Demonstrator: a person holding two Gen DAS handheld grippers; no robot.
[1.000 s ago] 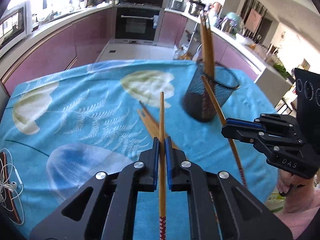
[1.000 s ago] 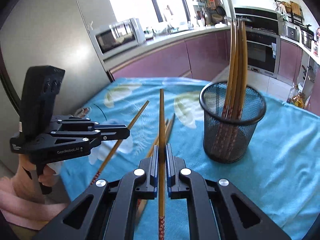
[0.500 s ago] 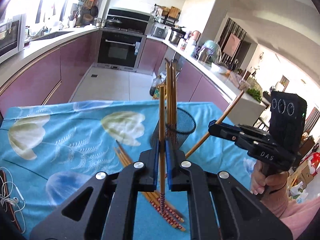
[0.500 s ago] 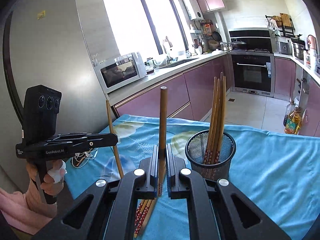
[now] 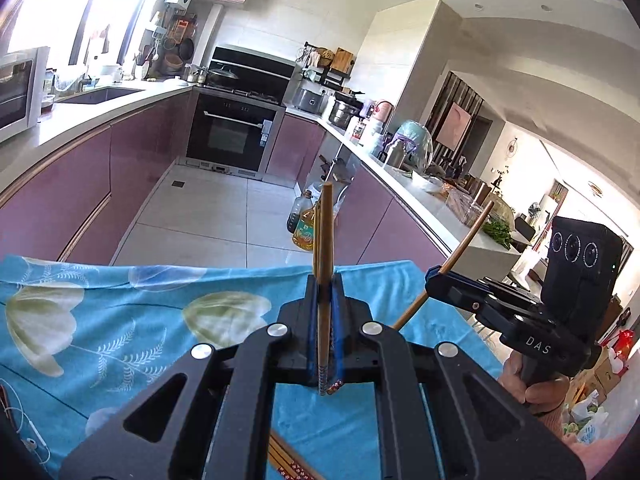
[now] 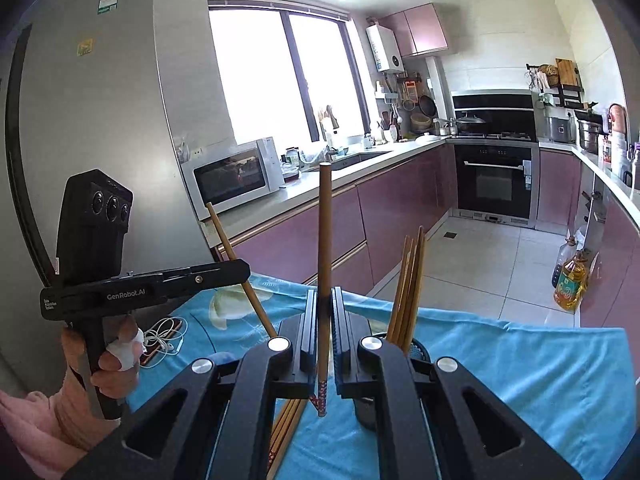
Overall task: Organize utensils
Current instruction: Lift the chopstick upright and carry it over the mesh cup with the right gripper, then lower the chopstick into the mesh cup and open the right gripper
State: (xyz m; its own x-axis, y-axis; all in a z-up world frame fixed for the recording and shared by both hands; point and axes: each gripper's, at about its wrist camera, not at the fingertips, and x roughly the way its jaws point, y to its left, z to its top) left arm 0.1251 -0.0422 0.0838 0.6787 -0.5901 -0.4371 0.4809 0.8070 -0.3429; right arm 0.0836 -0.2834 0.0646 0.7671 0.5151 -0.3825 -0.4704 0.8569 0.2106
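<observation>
My left gripper (image 5: 324,280) is shut on a wooden chopstick (image 5: 326,232) that stands upright, its patterned end hanging below the jaws. My right gripper (image 6: 324,292) is shut on another chopstick (image 6: 324,240), also upright. Each gripper shows in the other's view: the right one (image 5: 434,274) with its chopstick (image 5: 468,236) tilted, the left one (image 6: 240,266) with its chopstick (image 6: 236,264) tilted. The black mesh holder (image 6: 418,346) is mostly hidden behind my right gripper; several chopsticks (image 6: 410,284) stand in it. More chopsticks (image 6: 286,428) lie on the cloth below.
The table carries a blue flowered cloth (image 5: 120,312). White earphones and a phone (image 6: 164,336) lie at its left edge. Beyond are purple kitchen cabinets (image 6: 312,240), an oven (image 5: 232,136) and an oil bottle (image 6: 570,276) on the floor.
Both grippers have lifted and tilted up with their chopsticks, from pointing down at the table to holding them upright. The holder has dropped low in both views.
</observation>
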